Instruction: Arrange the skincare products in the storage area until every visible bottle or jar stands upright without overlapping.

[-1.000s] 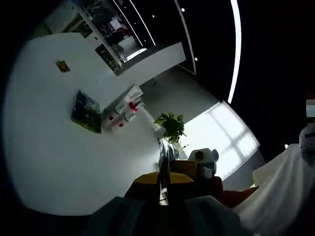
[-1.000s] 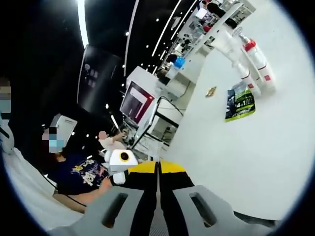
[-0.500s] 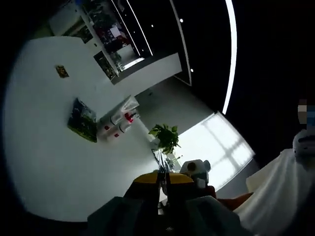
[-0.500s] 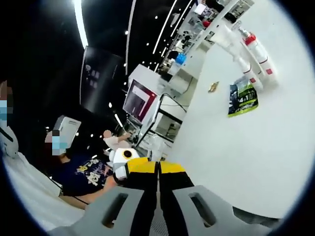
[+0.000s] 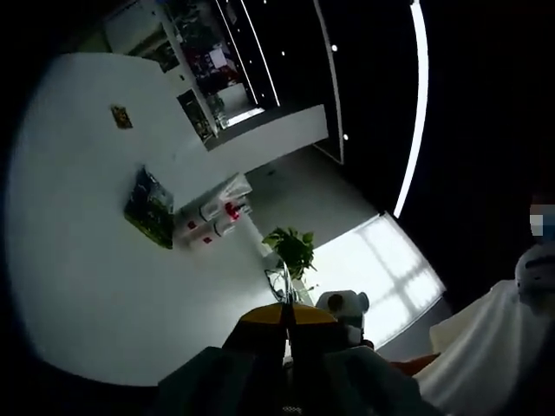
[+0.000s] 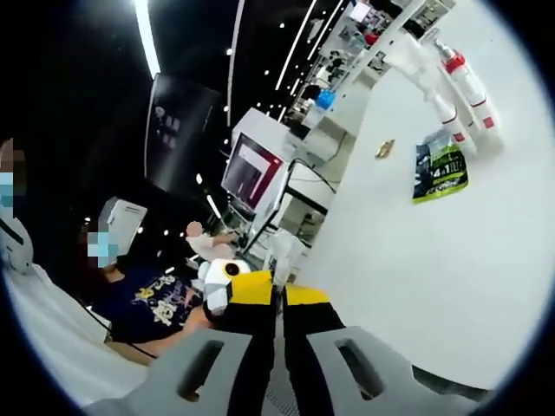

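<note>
In my left gripper view, the white desk (image 5: pixel 95 260) spreads across the left, with a small brown packet (image 5: pixel 120 116) near its far side, a dark green pouch (image 5: pixel 149 208) lying flat, and just beside it a cluster of white bottles with red caps (image 5: pixel 215 221) lying on their sides. Past the desk edge stand a potted plant (image 5: pixel 293 250) and a bright window (image 5: pixel 381 269). My left gripper (image 5: pixel 287 322) hangs clenched, jaws pressed together on nothing. In my right gripper view, a seated person in a dark printed shirt (image 6: pixel 143 303) sits at left, a monitor (image 6: pixel 250 170) behind; my right gripper (image 6: pixel 279 303) is likewise closed and empty. To the right, the desk carries the pouch (image 6: pixel 441 166) and the bottles (image 6: pixel 460 87), well apart from my jaws.
</note>
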A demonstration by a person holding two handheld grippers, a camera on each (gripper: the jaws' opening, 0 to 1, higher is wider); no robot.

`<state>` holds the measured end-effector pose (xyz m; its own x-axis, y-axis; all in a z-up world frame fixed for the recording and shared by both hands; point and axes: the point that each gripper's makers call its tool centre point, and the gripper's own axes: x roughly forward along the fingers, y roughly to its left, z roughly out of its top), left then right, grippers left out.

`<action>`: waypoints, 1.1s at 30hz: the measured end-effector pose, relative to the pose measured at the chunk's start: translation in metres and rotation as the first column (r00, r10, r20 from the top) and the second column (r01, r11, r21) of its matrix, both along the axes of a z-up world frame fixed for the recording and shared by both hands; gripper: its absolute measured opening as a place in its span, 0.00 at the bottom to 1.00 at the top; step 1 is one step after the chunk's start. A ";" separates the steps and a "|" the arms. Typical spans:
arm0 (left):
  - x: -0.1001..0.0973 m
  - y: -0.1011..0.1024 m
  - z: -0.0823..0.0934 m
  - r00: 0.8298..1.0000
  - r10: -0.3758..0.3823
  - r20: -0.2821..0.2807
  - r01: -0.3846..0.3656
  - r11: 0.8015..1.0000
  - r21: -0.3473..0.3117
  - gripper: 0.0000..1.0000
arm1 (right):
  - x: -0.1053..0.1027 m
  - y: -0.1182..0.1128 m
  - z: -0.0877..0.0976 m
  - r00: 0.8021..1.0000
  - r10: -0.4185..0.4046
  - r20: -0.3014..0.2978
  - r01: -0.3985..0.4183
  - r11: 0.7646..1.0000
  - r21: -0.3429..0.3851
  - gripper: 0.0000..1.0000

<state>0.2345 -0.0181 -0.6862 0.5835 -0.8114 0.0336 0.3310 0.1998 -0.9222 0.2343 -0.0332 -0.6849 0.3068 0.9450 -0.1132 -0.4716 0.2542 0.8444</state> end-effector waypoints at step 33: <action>-0.004 0.000 -0.004 0.997 -0.070 -0.010 0.070 0.997 -0.022 0.00 | 0.024 0.012 0.002 0.984 -0.017 0.176 0.043 0.989 -0.144 0.05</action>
